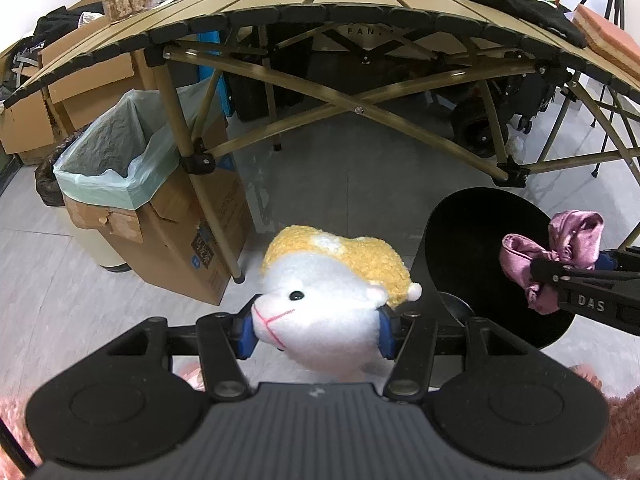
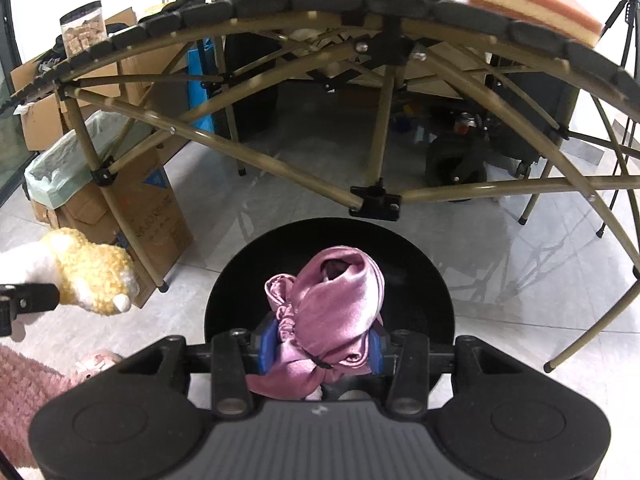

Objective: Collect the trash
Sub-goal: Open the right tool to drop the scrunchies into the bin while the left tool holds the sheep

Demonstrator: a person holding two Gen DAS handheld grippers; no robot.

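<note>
Pink satin scrunchie (image 2: 336, 304) pinched in my right tool (image 2: 320, 350), white-and-yellow plush toy (image 1: 332, 292) in my left tool (image 1: 316, 330), green-lined cardboard bin (image 1: 120, 164) nearer the left.

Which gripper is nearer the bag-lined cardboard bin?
Left. The left gripper, clamping the plush toy, is beside the bin; the right gripper, with pink satin cloth, hangs farther off.

We read "DAS" in pale letters on the right gripper (image 1: 538, 270). Under the folding table (image 1: 320, 12), a dark bag (image 1: 360, 46) shows the letters "FAN", the rest hidden.
</note>
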